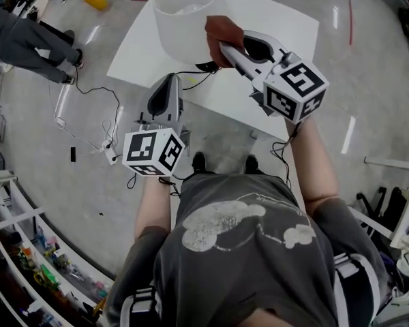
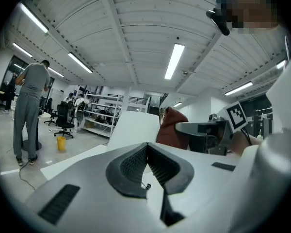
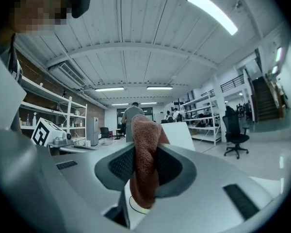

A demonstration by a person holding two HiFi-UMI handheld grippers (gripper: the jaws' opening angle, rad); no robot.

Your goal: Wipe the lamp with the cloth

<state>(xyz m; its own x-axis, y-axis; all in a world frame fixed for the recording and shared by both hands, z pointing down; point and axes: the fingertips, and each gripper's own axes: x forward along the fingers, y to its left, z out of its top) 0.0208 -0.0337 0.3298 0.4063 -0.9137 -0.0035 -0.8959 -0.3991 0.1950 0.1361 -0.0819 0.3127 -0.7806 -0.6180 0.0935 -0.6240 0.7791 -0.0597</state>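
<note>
You are at the start of the wiping step: your right tool (image 1: pixel 221 46) is clamped on the cloth (image 1: pixel 223 29), a rust-brown fold that stands up between its jaws, and you hold it at the right-hand side of the lamp (image 1: pixel 184 19). The lamp's white shade stands at the far part of the table (image 1: pixel 279 26). From the head view the cloth looks to be at the shade's wall, touching or just beside it; which of the two I cannot tell. Your left tool (image 1: pixel 169 80) hangs low over the table's near edge, well apart from the shade, its jaws together with nothing between them. By my reading, the next move calls for you to press the cloth lightly on the shade and draw it round or down the wall. Keep the grip firm so the fold does not slip out, and keep the pressure gentle, since a light shade may tip or slide. The free left tool could steady the shade if it does. Mind the black cord (image 1: pixel 194 75) that lies on the table just in front of the lamp. By count: one lamp, one cloth, one cord, one table, two tools.
</note>
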